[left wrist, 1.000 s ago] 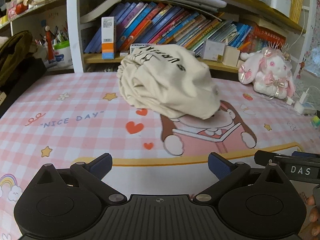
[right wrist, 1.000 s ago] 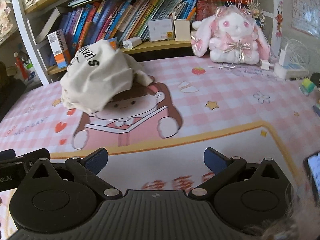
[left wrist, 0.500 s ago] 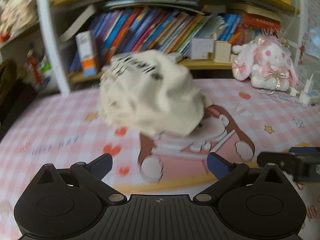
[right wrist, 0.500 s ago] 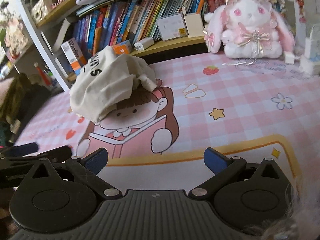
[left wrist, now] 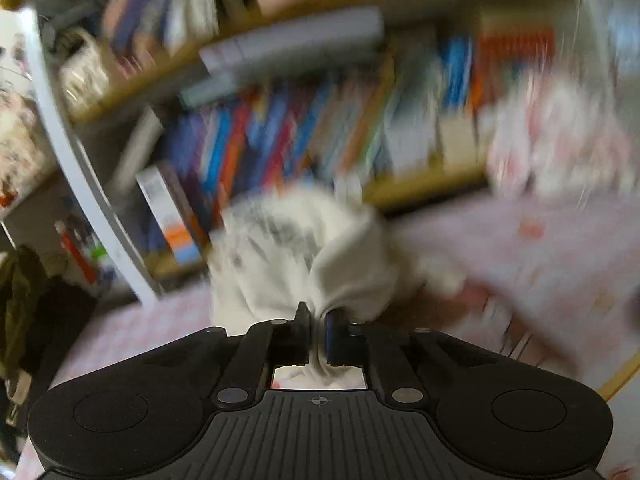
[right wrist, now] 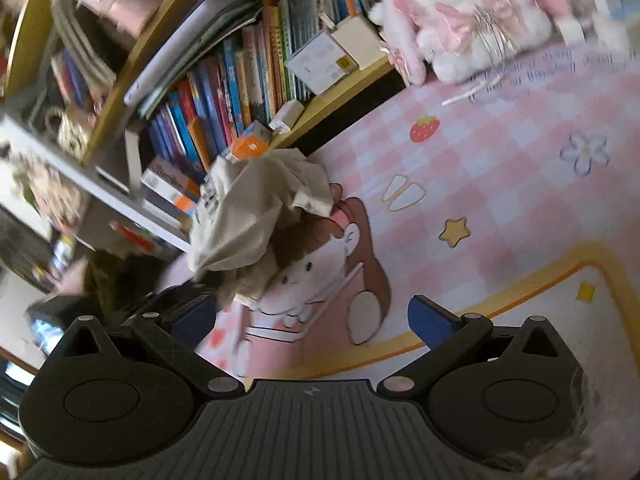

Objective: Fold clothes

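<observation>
A crumpled cream garment [left wrist: 304, 256] with black lettering sits on the pink checked mat [left wrist: 560, 264]. My left gripper [left wrist: 318, 330] is shut on a pinch of the cream garment at its near edge; the left wrist view is blurred by motion. In the right wrist view the garment [right wrist: 256, 216] is pulled up into a bunch toward the left. My right gripper [right wrist: 314, 318] is open and empty, to the right of the garment, above the cartoon girl print [right wrist: 320, 276] on the mat [right wrist: 500, 168].
A bookshelf full of books [right wrist: 248, 76] stands right behind the garment. A white and pink plush rabbit [right wrist: 472, 12] sits at the back right. A dark bag [left wrist: 20, 304] lies at the far left. A white shelf post [left wrist: 80, 184] stands left of the garment.
My left gripper moved forward to the garment and shut on its near edge, then lifted it. My right gripper tilted and moved forward, still open.
</observation>
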